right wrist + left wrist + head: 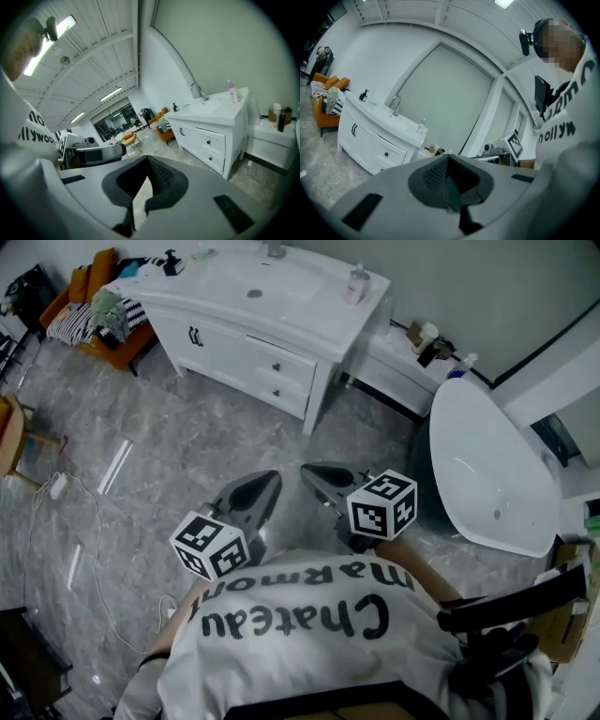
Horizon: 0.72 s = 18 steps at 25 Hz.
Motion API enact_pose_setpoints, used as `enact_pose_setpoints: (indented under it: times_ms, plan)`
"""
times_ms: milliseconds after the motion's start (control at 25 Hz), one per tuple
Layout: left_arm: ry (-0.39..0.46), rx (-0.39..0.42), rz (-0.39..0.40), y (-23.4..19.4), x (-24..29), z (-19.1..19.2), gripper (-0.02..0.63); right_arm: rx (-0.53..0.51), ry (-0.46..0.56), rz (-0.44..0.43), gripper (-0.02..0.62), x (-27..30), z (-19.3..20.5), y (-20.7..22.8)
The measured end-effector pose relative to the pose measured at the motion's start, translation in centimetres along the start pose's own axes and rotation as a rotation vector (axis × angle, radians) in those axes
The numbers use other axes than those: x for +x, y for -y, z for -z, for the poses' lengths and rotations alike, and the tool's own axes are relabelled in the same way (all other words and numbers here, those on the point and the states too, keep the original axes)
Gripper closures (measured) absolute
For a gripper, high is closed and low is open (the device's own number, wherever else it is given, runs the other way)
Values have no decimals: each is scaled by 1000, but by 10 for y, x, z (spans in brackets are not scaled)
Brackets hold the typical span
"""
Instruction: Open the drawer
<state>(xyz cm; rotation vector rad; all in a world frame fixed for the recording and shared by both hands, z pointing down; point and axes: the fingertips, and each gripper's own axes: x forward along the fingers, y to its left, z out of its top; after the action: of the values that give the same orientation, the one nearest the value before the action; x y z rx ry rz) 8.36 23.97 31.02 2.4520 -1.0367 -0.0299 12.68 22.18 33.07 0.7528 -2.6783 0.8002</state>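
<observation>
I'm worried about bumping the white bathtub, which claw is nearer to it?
Right. The right claw is just left of the bathtub; the left claw is farther left, beyond it.

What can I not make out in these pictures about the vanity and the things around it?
- Drawer knobs: too small in the head view to tell their shape.
- Lower drawer: in the left gripper view, partly hidden by the body of the left gripper.
- Bottles beside the vanity: too small in the head view to identify.
- Heap on the orange sofa: too small; items unclear.
</observation>
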Motion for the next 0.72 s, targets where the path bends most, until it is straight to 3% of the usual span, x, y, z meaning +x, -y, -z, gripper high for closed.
enact_pose_setpoints:
  times_ms: [280,720]
  plan:
    - [-3,10,-23,-23,-8,-7,598,38,41,41,591,19,-9,7]
    - [7,8,-97,-51,-19,-6,598,18,-12,30,591,50,-9,12]
